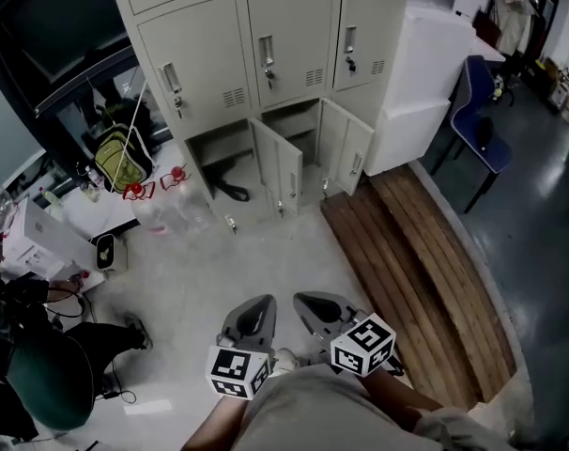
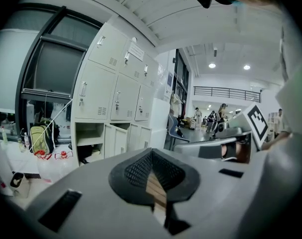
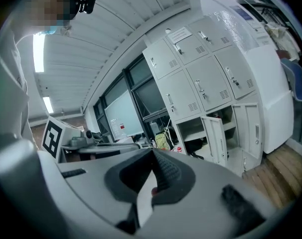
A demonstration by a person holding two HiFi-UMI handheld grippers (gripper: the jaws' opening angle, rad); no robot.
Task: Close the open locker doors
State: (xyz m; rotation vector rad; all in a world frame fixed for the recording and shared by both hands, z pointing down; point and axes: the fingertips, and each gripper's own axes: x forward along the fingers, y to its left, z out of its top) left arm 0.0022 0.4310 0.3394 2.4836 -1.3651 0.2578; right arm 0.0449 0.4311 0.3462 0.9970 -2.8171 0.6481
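Observation:
A grey locker bank (image 1: 266, 36) stands ahead, well out of reach. In its bottom row two doors hang open: one door (image 1: 283, 169) beside the left compartment (image 1: 219, 163), which holds something dark, and a second door (image 1: 348, 153) beside the middle compartment (image 1: 294, 130). The right gripper view shows the same open doors (image 3: 216, 139) (image 3: 254, 128). My left gripper (image 1: 258, 306) (image 2: 151, 154) and right gripper (image 1: 308, 301) (image 3: 152, 153) are held low and close to my body, side by side. Both are shut with nothing in them.
A strip of wooden planks (image 1: 416, 261) runs along the right. A white cabinet (image 1: 425, 83) and a blue chair (image 1: 482, 120) stand beyond it. Left of the lockers are a green backpack (image 1: 125, 158), bottles with red caps (image 1: 162, 200) and a seated person (image 1: 40, 383).

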